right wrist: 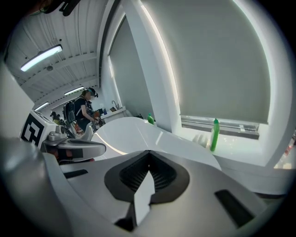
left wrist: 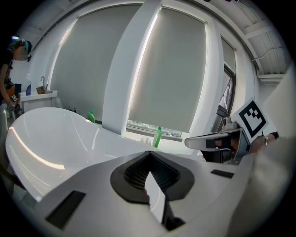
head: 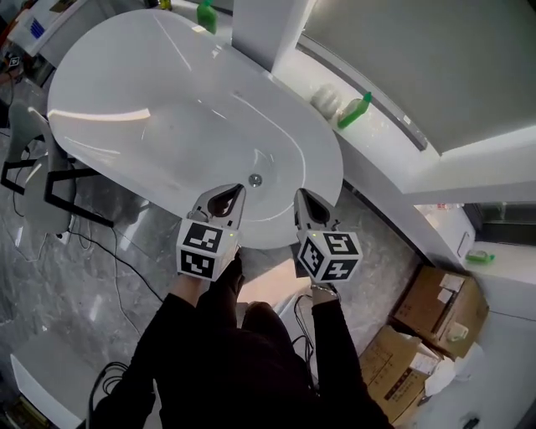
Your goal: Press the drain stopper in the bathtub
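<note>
I note the drain stopper (head: 255, 179) lies just ahead between my tools, seemingly nearer the left tool (head: 236, 195) than the right tool (head: 301, 198) (both closed, holding nothing).

Green bottle (head: 355, 110) — cardboard boxes (head: 435, 306)

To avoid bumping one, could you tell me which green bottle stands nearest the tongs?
The green bottle on the window ledge, closest to the right tongs; the far bottle, past the bathtub's other end, stands much farther off.
</note>
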Motion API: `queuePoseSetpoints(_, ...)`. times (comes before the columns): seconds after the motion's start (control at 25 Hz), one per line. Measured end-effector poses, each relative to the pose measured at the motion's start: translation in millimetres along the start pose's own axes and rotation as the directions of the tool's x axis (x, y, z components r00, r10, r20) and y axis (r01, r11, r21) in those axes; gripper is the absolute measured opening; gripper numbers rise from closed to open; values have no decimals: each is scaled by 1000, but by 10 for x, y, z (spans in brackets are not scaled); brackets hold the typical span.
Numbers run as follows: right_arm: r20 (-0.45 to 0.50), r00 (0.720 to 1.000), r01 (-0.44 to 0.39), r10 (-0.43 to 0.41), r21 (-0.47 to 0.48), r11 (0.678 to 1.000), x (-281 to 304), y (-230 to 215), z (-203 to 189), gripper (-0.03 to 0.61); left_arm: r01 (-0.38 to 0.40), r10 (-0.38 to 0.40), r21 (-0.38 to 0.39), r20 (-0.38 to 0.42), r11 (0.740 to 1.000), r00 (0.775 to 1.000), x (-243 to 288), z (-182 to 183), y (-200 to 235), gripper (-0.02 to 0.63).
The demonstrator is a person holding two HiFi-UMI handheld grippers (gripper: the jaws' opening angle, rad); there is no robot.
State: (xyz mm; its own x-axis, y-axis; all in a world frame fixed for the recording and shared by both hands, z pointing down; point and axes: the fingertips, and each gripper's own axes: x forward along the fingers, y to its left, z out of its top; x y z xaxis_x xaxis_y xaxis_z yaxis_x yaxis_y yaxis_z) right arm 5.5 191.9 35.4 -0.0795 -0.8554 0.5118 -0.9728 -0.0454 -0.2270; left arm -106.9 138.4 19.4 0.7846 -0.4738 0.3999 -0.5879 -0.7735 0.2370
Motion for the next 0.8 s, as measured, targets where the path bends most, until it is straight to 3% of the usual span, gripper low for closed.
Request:
queuePoseSetpoints(0.4, -78, 997, 14, -15, -7, 1000, 453, -114, -122, 2, 51, -54, -31, -99, 998, 994, 584, -274, 275, 8)
queuePoseSetpoints(0.8, -171, 985, -17, 15, -10, 1000, 1108, -578, -617, 2, 28, -43, -72, -212, 997, 976, 1529, -992, 610, 8)
